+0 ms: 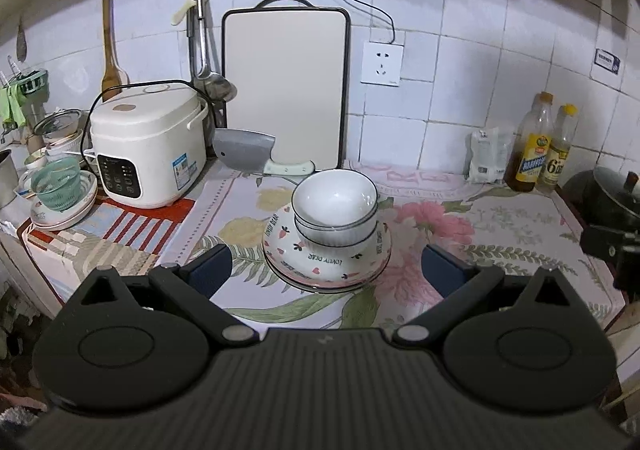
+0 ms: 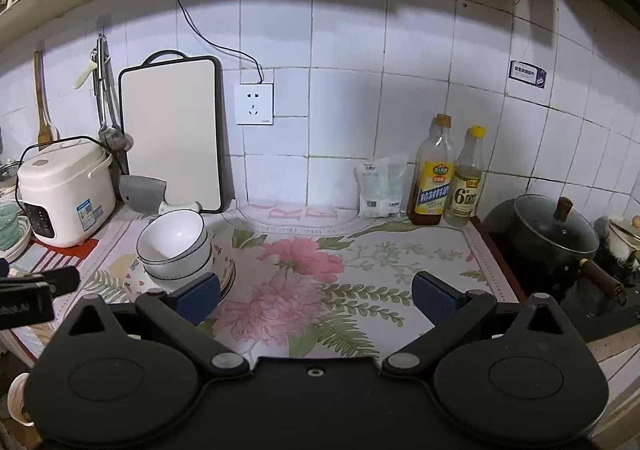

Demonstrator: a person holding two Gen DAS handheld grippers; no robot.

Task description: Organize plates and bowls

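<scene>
Two white bowls with dark rims (image 1: pixel 336 206) sit nested on a stack of patterned plates (image 1: pixel 288 254) in the middle of the flowered counter cloth. My left gripper (image 1: pixel 326 270) is open, its blue pads spread on either side of the stack's near edge and holding nothing. In the right wrist view the same bowls (image 2: pixel 174 242) and plates (image 2: pixel 226 262) lie at the left. My right gripper (image 2: pixel 316 296) is open over the bare cloth to the right of the stack, its left pad (image 2: pixel 198 296) close to the plates' rim. It is empty too.
A white rice cooker (image 1: pixel 148 146), a cleaver (image 1: pixel 248 154) and an upright cutting board (image 1: pixel 284 86) stand behind the stack. More dishes and a green strainer (image 1: pixel 56 182) are far left. Two bottles (image 2: pixel 446 174), a bag (image 2: pixel 380 186) and a lidded black pot (image 2: pixel 552 238) are on the right.
</scene>
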